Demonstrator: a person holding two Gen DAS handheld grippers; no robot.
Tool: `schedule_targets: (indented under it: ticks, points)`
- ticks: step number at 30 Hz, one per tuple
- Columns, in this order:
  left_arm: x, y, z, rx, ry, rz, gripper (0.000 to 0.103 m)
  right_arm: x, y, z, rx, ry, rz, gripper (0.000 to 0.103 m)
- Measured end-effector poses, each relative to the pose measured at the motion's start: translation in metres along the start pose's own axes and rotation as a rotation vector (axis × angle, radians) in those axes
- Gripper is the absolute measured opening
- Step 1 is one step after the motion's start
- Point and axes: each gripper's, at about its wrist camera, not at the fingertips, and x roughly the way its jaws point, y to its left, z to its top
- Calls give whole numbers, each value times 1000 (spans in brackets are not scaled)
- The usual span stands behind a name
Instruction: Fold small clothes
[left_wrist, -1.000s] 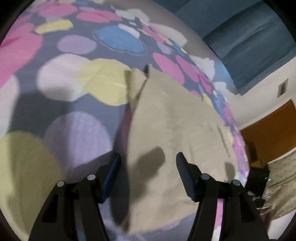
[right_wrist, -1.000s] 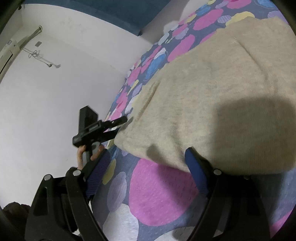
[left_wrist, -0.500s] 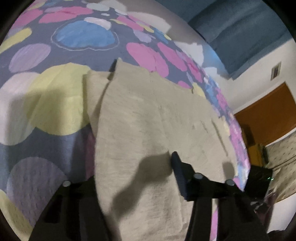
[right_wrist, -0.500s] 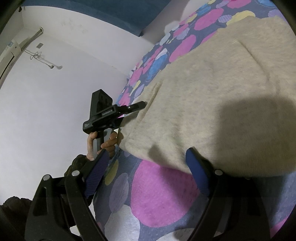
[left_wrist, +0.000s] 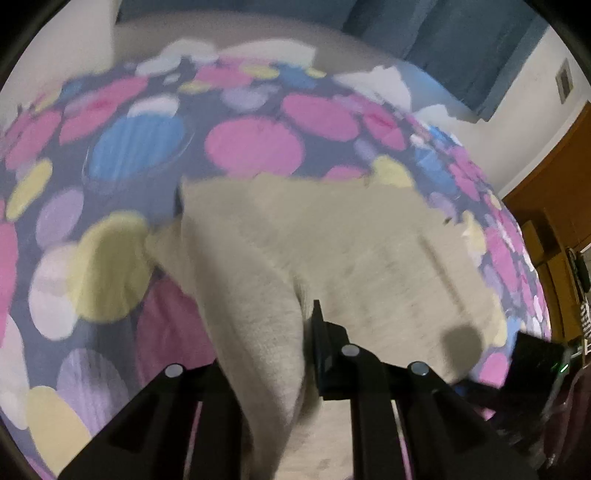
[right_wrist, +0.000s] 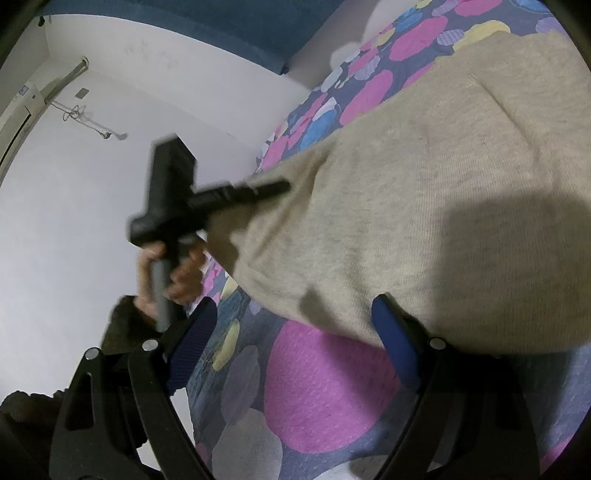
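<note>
A beige knitted garment (left_wrist: 369, 258) lies spread on a bedspread (left_wrist: 251, 144) with coloured spots. My left gripper (left_wrist: 288, 325) has its jaws closing on the garment's near edge; the cloth drapes over one finger and hides it. In the right wrist view the left gripper (right_wrist: 273, 188), held by a hand (right_wrist: 173, 269), lifts that corner of the garment (right_wrist: 443, 184) off the bedspread (right_wrist: 325, 387). My right gripper (right_wrist: 295, 332) stands open low over the bedspread, just short of the garment's other edge, with nothing between its blue-padded fingers (right_wrist: 395, 343).
A blue curtain (left_wrist: 461, 44) hangs behind the bed. A wooden door (left_wrist: 554, 177) stands at the right. A white wall (right_wrist: 92, 184) with an air conditioner (right_wrist: 22, 110) runs along the bed's far side. A black device with a green light (left_wrist: 535, 358) sits at the garment's right end.
My left gripper went from wide open over the garment's edge to closed on it, then rose and swung across, lifting the corner. The right gripper kept still.
</note>
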Motion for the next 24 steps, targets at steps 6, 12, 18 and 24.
schedule_targets:
  ticks: [6,12,18,24]
  points:
    - [5,-75,16,71,-22,50,14,-10,-6,5,84,30,59,86]
    - [47,-130,10,95,34,54,14,-56,-24,-1,150,43,71,86]
    - [82,-170,-1,154,76,109,15,-104,-38,-12,168,-15,77,86]
    - [85,-202,-7,185,83,70,21,-123,-45,-17,178,-53,104,86]
